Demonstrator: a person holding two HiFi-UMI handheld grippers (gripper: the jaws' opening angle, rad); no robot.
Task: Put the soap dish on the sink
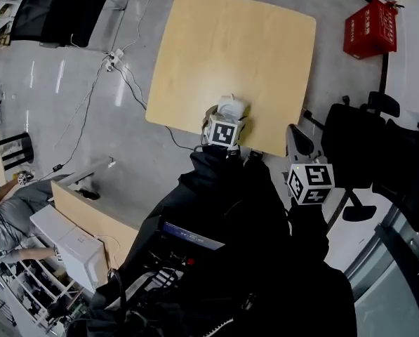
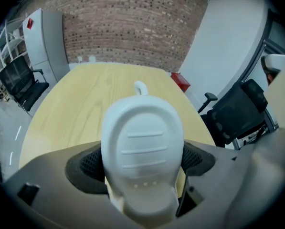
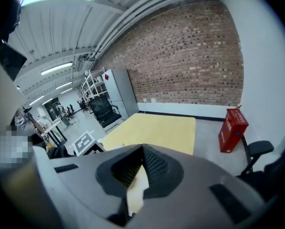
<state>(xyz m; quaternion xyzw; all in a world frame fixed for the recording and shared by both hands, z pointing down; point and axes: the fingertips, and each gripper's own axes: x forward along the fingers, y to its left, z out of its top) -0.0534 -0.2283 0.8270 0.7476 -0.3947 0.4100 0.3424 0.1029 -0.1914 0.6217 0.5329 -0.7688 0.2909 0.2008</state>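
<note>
A white oval soap dish (image 1: 231, 106) with ribs and small holes is clamped in my left gripper (image 1: 229, 112), just over the near edge of the light wooden table (image 1: 230, 48). In the left gripper view the soap dish (image 2: 142, 147) fills the space between the dark pads and points out over the table (image 2: 80, 104). My right gripper (image 1: 298, 140) hangs beside the table's near right corner, off the tabletop, above the floor. In the right gripper view the right gripper (image 3: 140, 168) has its pads meeting with nothing held, and the table (image 3: 156, 128) lies ahead.
A red crate (image 1: 369, 28) stands on the floor past the table's far right corner. Black office chairs (image 1: 356, 146) crowd the right side and another chair (image 1: 55, 16) sits at the far left. Cables (image 1: 118, 69) trail over the floor left of the table. A person (image 1: 12, 202) sits at lower left.
</note>
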